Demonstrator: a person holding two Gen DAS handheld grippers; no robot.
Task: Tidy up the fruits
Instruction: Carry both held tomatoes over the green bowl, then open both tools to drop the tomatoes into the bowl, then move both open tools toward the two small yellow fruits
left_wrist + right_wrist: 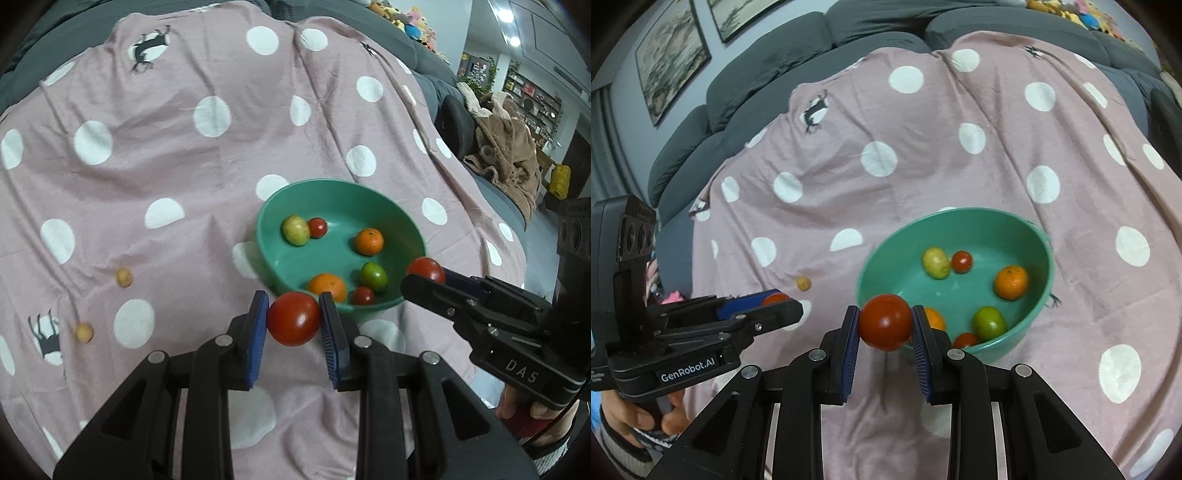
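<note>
A teal bowl [284, 206] rests on a pink polka-dot cloth [166, 166] and holds several small fruits: two oranges, a green one, a yellow-green one and red ones. My left gripper [293, 319] is shut on a red tomato [293, 318], just short of the bowl's near rim. The right gripper [424, 282], reaching in from the right, is shut on another red tomato [426, 269] over the bowl's right rim. In the right wrist view that gripper [885, 323] pinches its tomato [885, 322] at the bowl's [1015, 221] near-left rim, with the left gripper [783, 304] at the left.
Two small tan fruits [124, 277] [84, 332] lie loose on the cloth left of the bowl; one [803, 283] shows in the right wrist view. A grey sofa [746, 96] backs the cloth. A brown blanket [506, 155] lies at the right. A person's hands hold both grips.
</note>
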